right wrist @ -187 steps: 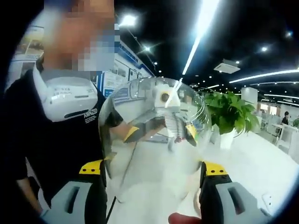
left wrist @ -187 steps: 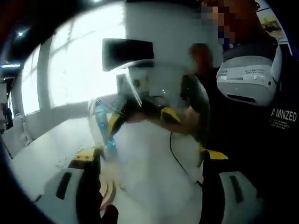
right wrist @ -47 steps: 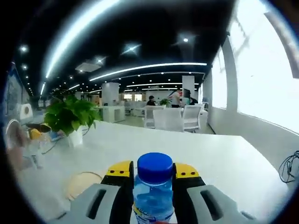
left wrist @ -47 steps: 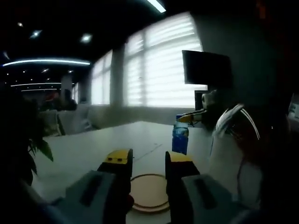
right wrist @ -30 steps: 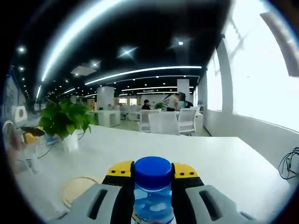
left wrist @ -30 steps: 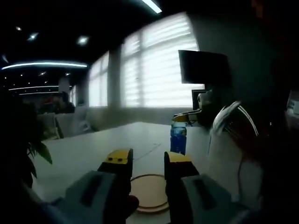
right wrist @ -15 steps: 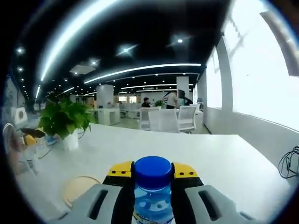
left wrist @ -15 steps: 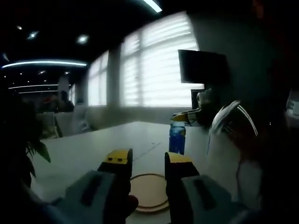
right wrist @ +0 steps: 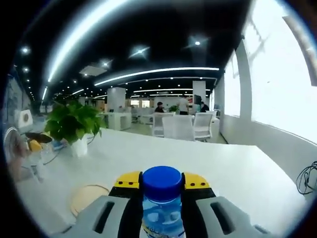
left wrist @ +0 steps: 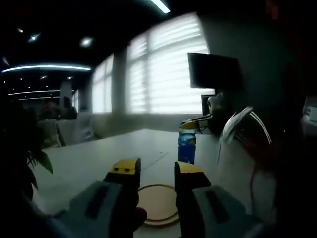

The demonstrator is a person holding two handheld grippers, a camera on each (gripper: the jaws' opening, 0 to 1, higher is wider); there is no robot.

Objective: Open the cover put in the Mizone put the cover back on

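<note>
Your right gripper (right wrist: 162, 186) has its jaws clamped on the bottle (right wrist: 162, 208), one yellow-tipped jaw on each side just under the blue cap (right wrist: 162, 183). The cap is on. The bottle stands upright between the jaws, above the white table (right wrist: 223, 163); you can't tell from the right gripper view whether its base touches the table.

In the left gripper view, the same bottle (left wrist: 186, 146) shows further across the table (left wrist: 99, 163), toward its far right edge, upright, with your right gripper (left wrist: 195, 124) coming in from the right and holding it near the top. A white sleeve with dark stripes (left wrist: 242, 148) sits just right of it.

Your left gripper (left wrist: 156, 171) is low over the near part of the table, jaws close together with a narrow gap between them, holding nothing you can see. A round wooden disc (left wrist: 156, 206) lies flat on the table right in front of those jaws, partly hidden behind them. The disc (right wrist: 88, 196) also shows in the right gripper view, flat on the table to the left of the bottle and well apart from it.

A potted plant (right wrist: 74, 126) stands on the table toward the far left edge. White chairs (right wrist: 181, 126) sit at the table's far end. A dark screen (left wrist: 214, 72) hangs by the bright windows.
</note>
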